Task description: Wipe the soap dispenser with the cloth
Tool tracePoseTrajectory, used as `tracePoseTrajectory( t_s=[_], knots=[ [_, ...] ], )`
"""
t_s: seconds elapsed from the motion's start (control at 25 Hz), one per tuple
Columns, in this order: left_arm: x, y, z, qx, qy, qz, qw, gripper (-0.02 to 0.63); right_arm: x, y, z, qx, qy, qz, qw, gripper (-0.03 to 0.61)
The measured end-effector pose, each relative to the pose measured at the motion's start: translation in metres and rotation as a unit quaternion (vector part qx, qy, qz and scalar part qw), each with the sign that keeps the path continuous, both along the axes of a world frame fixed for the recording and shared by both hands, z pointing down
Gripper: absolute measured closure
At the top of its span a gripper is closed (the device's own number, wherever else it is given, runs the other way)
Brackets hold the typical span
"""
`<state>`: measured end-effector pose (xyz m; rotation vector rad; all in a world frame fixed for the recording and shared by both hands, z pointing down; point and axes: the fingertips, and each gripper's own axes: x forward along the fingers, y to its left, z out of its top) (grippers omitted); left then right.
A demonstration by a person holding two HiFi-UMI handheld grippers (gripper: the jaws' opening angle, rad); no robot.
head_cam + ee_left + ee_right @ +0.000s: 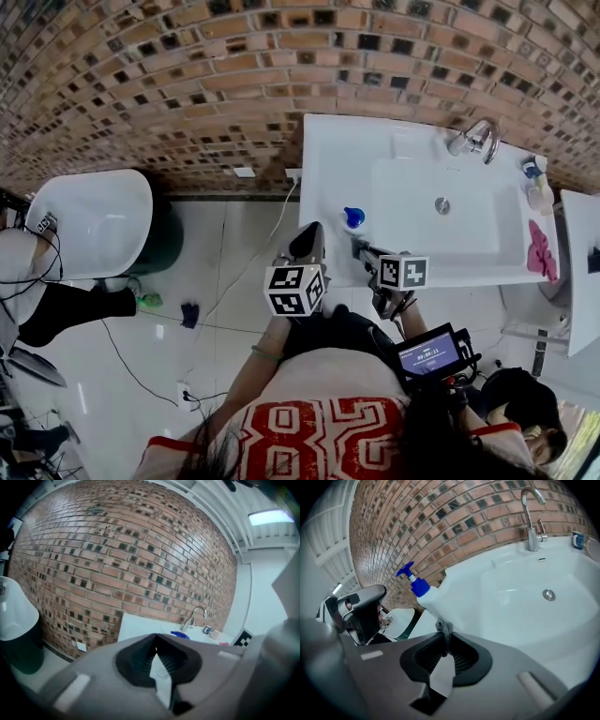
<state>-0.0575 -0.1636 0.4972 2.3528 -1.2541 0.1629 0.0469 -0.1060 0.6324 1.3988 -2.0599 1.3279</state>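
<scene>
**Head view:** A person stands at the white ceramic sink counter [323,169]. The white plastic soap dispenser with a blue pump [353,217] sits at the basin's 9 o'clock, near the counter's front-left corner. The left gripper [307,239] is at the dispenser's 8 o'clock and the right gripper [362,247] at its 6 o'clock, both near it.

**Left gripper view:** The jaws are pressed together with nothing between them, aimed towards the brick wall.

**Right gripper view:** The jaws are clamped on a small grey twist of cloth [443,627], with the dispenser just beyond. Whether cloth and bottle touch cannot be told. The bottle stands upright, its long axis vertical and its spout pointing to 10 o'clock.

The smooth plastic body looks light, slick and easy to tip. The free gripper would best steady it at the shoulder, below the pump collar. The cloth is soft and limp.
</scene>
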Motion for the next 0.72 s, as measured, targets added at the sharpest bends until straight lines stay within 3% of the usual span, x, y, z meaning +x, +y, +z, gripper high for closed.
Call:
tracePoseTrajectory(
  t_s=[0.24,0.44,0.72],
  knots=[
    [0.014,0.005,-0.001,-0.001,0.005,0.014,0.9999,0.611,0.022,0.009,-0.019,0.017,-0.017,0.019,1.0,0.532],
    [0.01,0.008,0.001,-0.004,0.001,0.011,0.9999,0.611,0.043,-0.005,-0.075,0.072,-0.075,0.058,0.993,0.532],
    [0.009,0.011,0.001,-0.004,-0.003,0.005,1.0,0.611,0.023,-0.025,-0.107,0.095,-0.138,0.051,0.985,0.532]
  ],
)
